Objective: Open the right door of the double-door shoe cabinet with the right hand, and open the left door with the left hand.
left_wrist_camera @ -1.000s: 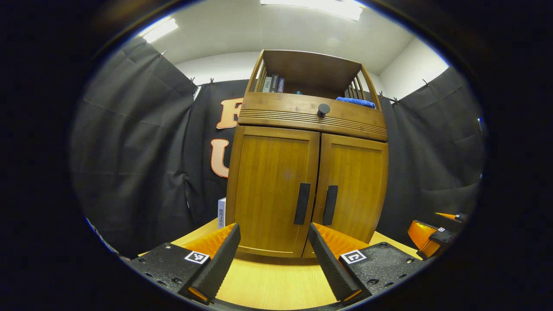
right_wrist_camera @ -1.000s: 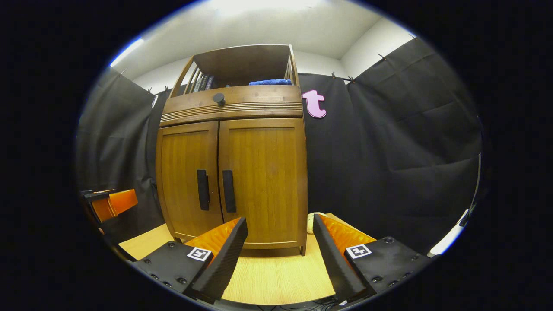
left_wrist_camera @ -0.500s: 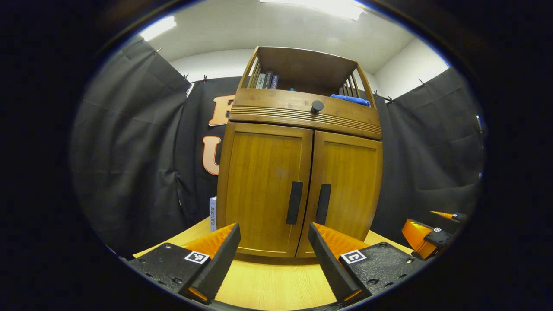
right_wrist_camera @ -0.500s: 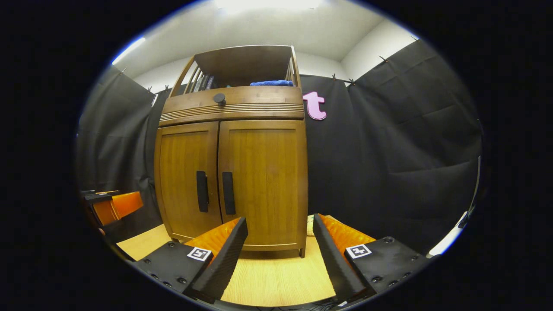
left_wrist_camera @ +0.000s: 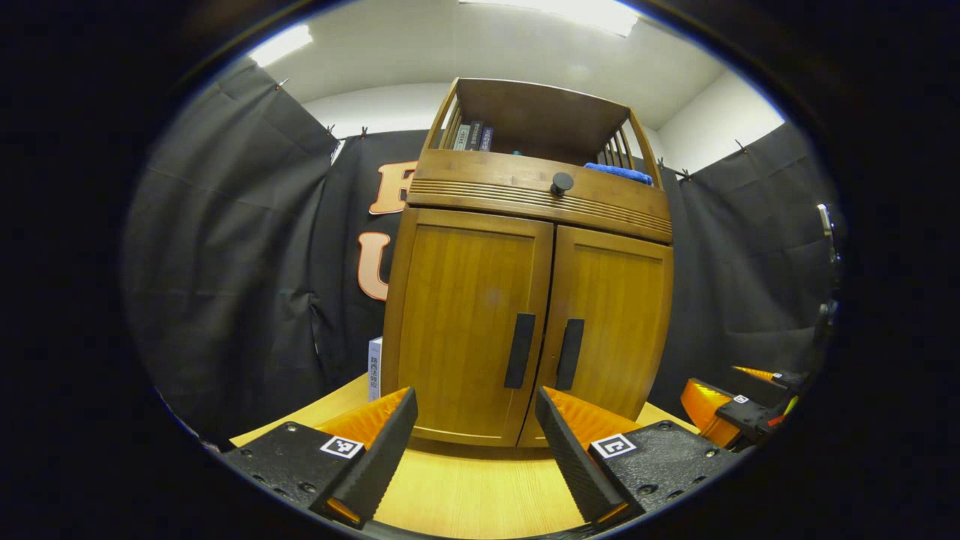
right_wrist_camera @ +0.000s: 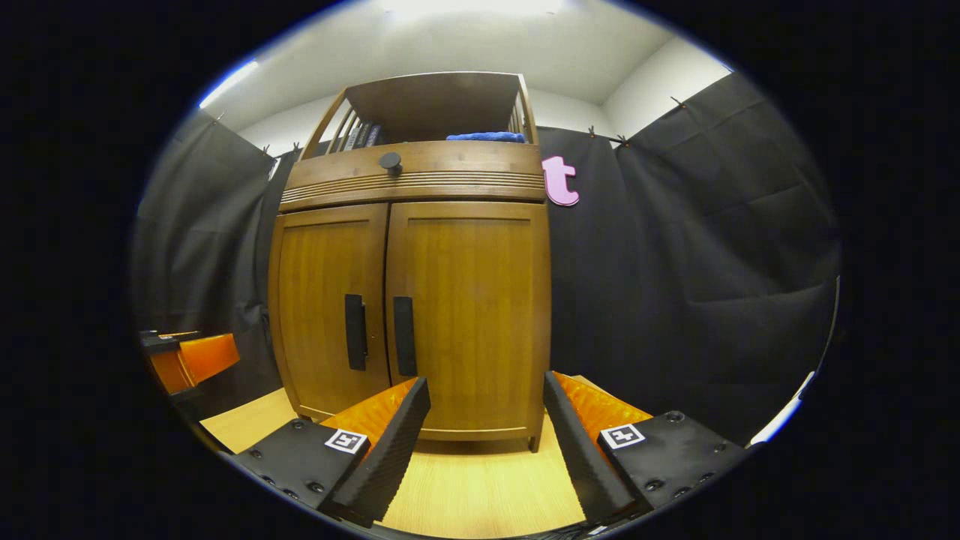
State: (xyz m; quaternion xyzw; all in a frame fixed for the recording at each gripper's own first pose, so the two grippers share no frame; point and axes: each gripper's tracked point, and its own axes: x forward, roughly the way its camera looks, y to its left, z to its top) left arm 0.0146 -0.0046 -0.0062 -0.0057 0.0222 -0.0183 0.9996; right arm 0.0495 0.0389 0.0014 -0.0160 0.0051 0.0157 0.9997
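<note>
Open tabletop [left_wrist_camera: 465, 491] is seen between both grippers and the shoe cabinet [right_wrist_camera: 409, 292] — the closed doors' two handles [right_wrist_camera: 379, 334] stand unobstructed, a small box [left_wrist_camera: 373, 367] crowds the cabinet's left side.

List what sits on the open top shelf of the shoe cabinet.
On the top shelf: upright books at its left and a folded blue cloth at its right. The drawer front hides anything lower on it.
</note>
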